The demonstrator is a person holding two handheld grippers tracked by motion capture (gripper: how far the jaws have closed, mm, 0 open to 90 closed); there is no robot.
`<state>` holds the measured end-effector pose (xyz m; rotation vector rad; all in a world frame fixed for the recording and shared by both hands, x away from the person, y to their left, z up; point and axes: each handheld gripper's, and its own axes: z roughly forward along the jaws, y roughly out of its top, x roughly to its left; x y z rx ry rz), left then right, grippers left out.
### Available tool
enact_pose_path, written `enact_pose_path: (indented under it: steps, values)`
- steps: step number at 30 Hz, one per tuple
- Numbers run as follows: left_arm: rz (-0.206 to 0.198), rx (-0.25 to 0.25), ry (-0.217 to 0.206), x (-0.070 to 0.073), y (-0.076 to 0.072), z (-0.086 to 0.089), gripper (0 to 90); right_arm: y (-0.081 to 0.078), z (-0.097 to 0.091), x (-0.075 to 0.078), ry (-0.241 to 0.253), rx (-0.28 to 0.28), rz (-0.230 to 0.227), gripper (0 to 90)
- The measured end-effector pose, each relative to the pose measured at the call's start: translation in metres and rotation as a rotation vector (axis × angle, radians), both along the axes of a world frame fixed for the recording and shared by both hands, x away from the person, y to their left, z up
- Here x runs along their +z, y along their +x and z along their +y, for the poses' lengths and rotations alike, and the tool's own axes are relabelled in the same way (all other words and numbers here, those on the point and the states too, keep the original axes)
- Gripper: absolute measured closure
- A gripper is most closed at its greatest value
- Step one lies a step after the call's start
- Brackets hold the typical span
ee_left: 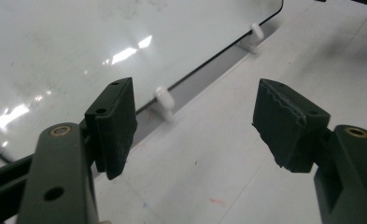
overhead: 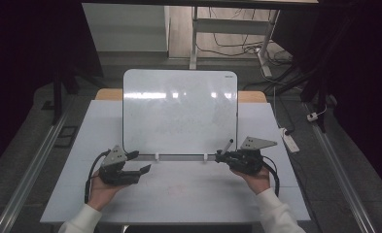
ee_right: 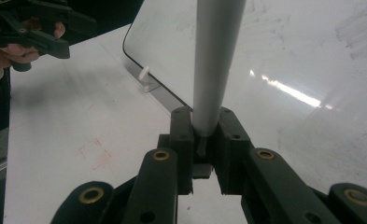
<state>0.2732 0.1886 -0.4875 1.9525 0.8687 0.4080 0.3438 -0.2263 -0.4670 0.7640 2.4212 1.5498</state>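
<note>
A whiteboard (overhead: 180, 111) is propped upright on a grey ledge at the middle of the white table (overhead: 179, 194), its lower edge retained by two small white clips (overhead: 157, 156). In the left gripper view, one clip (ee_left: 164, 99) is seen between the two black jaws, farther off, at the board's lower edge.

The right gripper (overhead: 222, 156) is positioned at the right end of the ledge, just below the board's lower right corner. Its jaws are closed on a grey marker (ee_right: 216, 60), which is clamped near one end; the barrel projects upward and away in front of the board surface. In the high view, the marker (overhead: 227, 145) is seen tilted, with its far end over the board's lower right area.

The left gripper (overhead: 142, 170) is held near the lower left corner of the board, above the table. Its jaws are spread wide apart, and nothing is held between them.
</note>
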Motion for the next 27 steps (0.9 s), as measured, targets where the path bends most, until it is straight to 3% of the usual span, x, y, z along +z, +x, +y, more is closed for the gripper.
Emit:
enact_pose_path:
  steps: [11, 19, 24, 27]
  values:
    - [-0.019, -0.099, -0.007, 0.023, 0.013, -0.027, 30.2, 0.002, 0.015, -0.002, -0.025, 0.06, 0.012, 78.8]
    - [-0.052, -0.209, -0.039, 0.052, 0.029, -0.064, 30.3, 0.005, 0.032, 0.001, -0.024, 0.107, 0.007, 78.8]
    - [-0.07, -0.261, -0.052, 0.06, 0.038, -0.088, 31.6, 0.005, 0.038, -0.001, -0.032, 0.127, 0.008, 78.8]
    - [-0.058, -0.297, -0.079, 0.062, 0.044, -0.101, 33.4, 0.005, 0.041, -0.002, -0.027, 0.136, 0.011, 78.8]
